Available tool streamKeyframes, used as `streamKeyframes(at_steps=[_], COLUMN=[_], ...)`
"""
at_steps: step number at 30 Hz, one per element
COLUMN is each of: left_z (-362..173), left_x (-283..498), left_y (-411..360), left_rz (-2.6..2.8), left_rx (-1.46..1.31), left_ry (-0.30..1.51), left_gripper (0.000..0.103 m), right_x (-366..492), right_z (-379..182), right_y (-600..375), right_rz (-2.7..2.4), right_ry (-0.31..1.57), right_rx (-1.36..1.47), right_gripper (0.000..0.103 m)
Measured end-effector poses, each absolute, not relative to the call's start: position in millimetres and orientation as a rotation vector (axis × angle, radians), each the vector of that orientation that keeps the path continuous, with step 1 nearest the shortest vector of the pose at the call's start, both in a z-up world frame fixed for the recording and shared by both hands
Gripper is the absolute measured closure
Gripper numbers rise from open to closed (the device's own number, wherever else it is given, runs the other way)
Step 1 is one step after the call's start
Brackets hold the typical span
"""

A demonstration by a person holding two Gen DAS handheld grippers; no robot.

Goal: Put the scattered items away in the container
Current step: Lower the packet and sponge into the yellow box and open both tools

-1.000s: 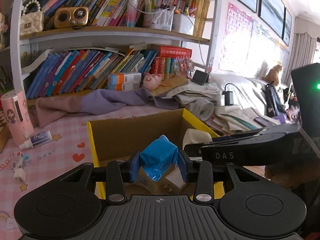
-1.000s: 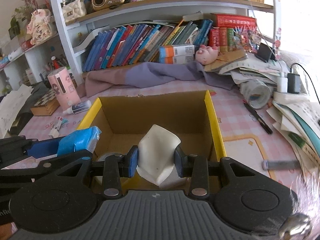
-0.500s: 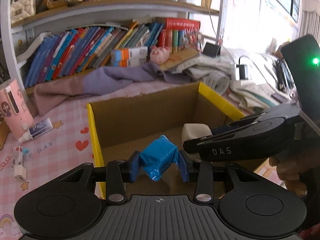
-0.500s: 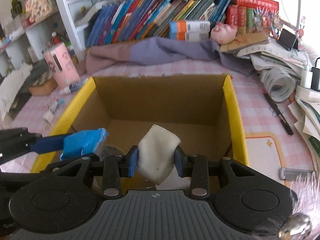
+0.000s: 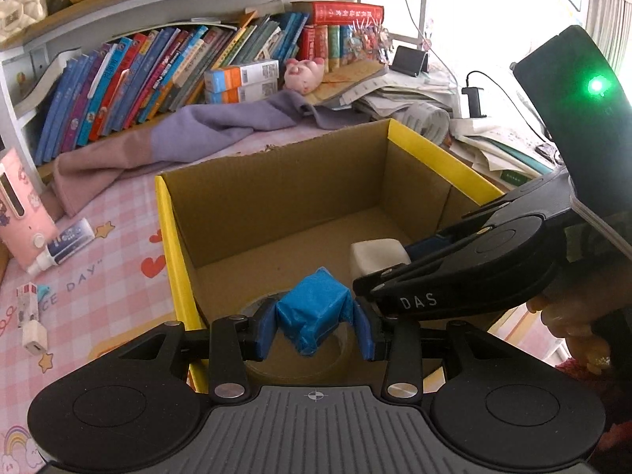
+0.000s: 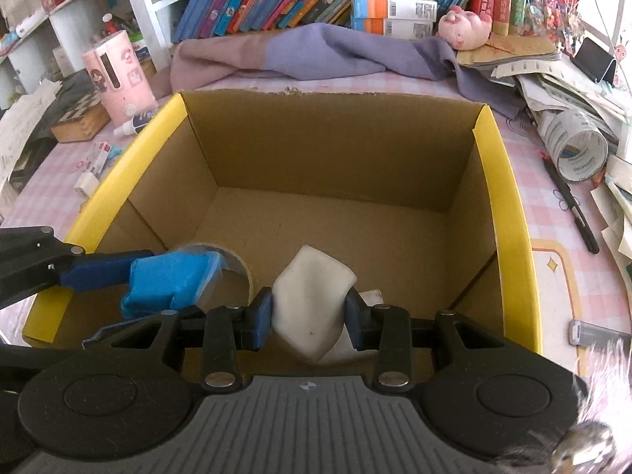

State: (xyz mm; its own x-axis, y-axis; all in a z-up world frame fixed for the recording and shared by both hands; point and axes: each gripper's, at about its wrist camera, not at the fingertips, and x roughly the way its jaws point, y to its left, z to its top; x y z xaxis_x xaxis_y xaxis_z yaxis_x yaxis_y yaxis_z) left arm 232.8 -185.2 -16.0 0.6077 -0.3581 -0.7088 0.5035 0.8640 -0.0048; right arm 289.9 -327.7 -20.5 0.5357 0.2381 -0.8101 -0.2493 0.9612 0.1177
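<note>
Box (image 6: pixel 509 181) holds tape roll (image 6: pixel 241 264); left tongs (image 5: pixel 314 326) grip blue packet (image 5: pixel 314 312), right tongs (image 6: pixel 308 316) white block (image 6: pixel 310 300)

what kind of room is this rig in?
Probably a child's bedroom or study at home: shelves of colourful books, a pink pig plush, and a pink patterned tablecloth under the box.

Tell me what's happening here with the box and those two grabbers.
A person is tidying a cluttered desk into a cardboard box. The left gripper clamps a blue packet and the right gripper clamps a white block, both held inside the box above its floor, where a tape roll already lies.
</note>
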Motion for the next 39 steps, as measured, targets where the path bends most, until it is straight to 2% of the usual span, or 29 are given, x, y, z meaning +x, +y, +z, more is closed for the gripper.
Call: streamKeyframes(at_steps=[6,8,9,11,13,19,26,39], left_z=[-15,-14,-13,-10,-7,-3,-4,6], left_x=[230,228,226,222,219,210,196,180], left_y=[-185,-183,-182,-181,-180,-182,-184,-154], left_rz=[-0.487,-0.473,-0.465,-0.446,-0.426,-0.394,-0.381,-0.398], left_rx=[0.197,0.189,0.186,0.184,0.189,0.189,0.201,0.146], left_ry=[0.761,0.748,0.738,0.706,0.672,0.638,0.606,0.537], left_gripper=[0.061,0.059,0.057,0.041,0.037,0.028,0.013,0.01], right_x=[288,285,284,281,276,267,258,229], right_z=[-19,-18,-16,-11,-6,4,11,26], right_y=[-328,-330,-332,-337,-339,-343,-351,-340], right_rz=[0.286,0.28,0.277,0.278,0.278,0.28,0.259,0.165], right_ry=[0.948,0.932,0.921,0.886,0.849,0.782,0.727,0.649], right_rx=[-0.016,-0.007,0.003,0.027,0.037,0.034,0.051,0.067], right_gripper=[0.064,0.059,0.054,0.048,0.044,0.041,0.039,0.034])
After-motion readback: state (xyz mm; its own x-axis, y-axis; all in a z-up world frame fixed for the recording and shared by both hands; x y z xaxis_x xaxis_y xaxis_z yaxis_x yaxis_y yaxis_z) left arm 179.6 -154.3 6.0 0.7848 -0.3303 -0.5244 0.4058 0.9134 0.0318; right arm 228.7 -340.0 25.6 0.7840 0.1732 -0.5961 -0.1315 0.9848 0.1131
